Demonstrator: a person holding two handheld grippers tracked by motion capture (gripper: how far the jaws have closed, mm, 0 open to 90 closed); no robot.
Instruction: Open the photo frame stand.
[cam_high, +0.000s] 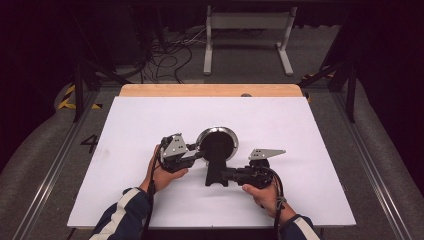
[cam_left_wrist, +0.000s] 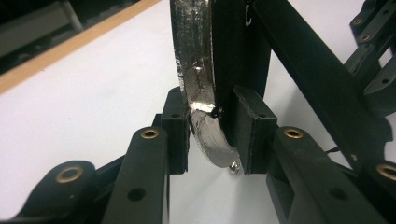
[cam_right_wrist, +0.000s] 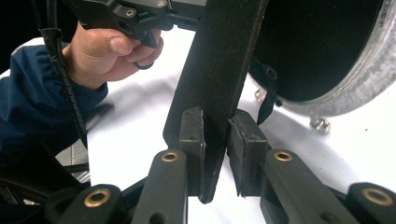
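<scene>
Nearest the person, the right gripper (cam_high: 225, 175) pinches the flat black handle (cam_right_wrist: 219, 84) near its free end, one pad on each face; in the right gripper view the pads (cam_right_wrist: 192, 135) sit flush against it. That grip looks sound, so the wrist should simply stay level to keep the handle from twisting between the pads.

Just beyond, the left gripper (cam_high: 200, 155) has its jaws around the silvery rim (cam_left_wrist: 198, 84) of the round pan (cam_high: 216, 142), which sits mid-table on the white sheet (cam_high: 125, 175). One pad lies outside the metal wall and the other inside against the dark interior; both appear to touch it, low on the curve. The rim is thin, curved and slick, so the person would do well to squeeze squarely, seat the pads deeper over the wall, and lift or turn with both hands together, slowly.

Past the pan lies the wooden table edge (cam_high: 210, 90).
</scene>
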